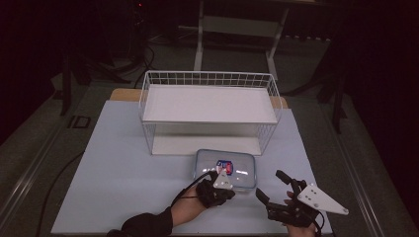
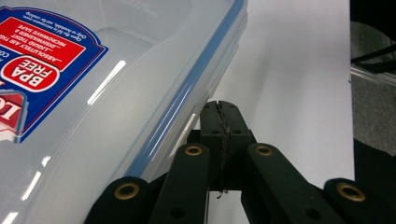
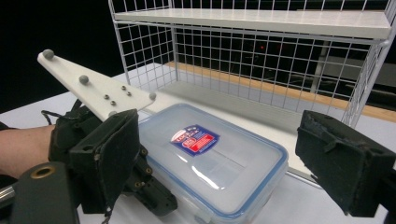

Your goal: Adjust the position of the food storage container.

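Observation:
A clear plastic container [image 1: 232, 165] with a blue-sealed lid and a red and blue label lies flat on the table, just in front of a white wire rack [image 1: 207, 104]. My left gripper [image 1: 225, 191] sits at the container's near edge. In the left gripper view its jaws are pressed together [image 2: 219, 109] right beside the lid's rim [image 2: 187, 93], with nothing visible between them. My right gripper [image 1: 271, 183] stands open to the right of the container, apart from it. In the right gripper view the container [image 3: 233, 177] lies between its spread jaws, with the left gripper [image 3: 159, 200] at the box's left.
The rack [image 3: 261, 16] has a bare upper shelf and a bare lower board, open toward me. The pale table mat [image 1: 123, 173] is bare on the left. A metal stand's legs [image 1: 198, 44] and cables are on the dark floor beyond the table.

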`<state>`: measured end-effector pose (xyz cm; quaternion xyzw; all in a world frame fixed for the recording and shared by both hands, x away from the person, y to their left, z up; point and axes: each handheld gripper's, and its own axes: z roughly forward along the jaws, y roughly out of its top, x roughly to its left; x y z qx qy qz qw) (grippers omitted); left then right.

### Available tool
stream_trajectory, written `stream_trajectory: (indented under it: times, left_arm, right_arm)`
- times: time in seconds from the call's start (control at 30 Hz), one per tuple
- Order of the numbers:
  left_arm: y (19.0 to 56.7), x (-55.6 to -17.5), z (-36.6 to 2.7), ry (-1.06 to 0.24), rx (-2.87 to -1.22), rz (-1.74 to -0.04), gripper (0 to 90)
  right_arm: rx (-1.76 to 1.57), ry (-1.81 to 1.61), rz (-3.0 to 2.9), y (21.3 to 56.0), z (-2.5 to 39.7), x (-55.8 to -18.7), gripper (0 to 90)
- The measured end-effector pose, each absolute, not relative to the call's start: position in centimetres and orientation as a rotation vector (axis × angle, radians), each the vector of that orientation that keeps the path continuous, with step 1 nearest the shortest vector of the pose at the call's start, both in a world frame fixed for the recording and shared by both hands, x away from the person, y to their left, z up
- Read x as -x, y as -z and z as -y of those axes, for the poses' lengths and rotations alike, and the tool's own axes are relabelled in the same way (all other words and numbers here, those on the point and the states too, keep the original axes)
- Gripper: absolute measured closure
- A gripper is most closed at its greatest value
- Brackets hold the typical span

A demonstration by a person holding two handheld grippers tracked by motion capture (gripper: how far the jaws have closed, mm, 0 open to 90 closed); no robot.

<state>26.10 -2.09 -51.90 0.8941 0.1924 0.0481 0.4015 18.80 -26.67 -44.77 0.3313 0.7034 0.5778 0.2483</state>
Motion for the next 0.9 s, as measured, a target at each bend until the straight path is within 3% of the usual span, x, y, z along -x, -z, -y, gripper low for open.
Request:
stream_trajectory:
  times: [0.27, 0.47, 0.6, 0.9]
  left_arm:
    - [51.8, -26.4, 2.8, -0.117, -2.234, -0.536, 89.3]
    - [50.7, -25.9, 1.1, -0.091, -2.203, -0.531, 88.7]
    - [49.2, -25.2, -0.9, -0.053, -2.154, -0.508, 81.4]
    - [45.9, -23.5, -5.1, -0.048, -2.049, -0.518, 50.0]
  right_arm:
    - [-0.900, -1.570, -1.923, 44.8, 26.6, -18.8, 13.5]
    - [-0.895, -1.565, -1.931, 44.8, 26.6, -18.8, 13.5]
    - [-0.898, -1.563, -1.932, 44.8, 26.5, -18.9, 13.5]
    - [-0.904, -1.543, -1.934, 44.9, 26.4, -19.1, 13.5]
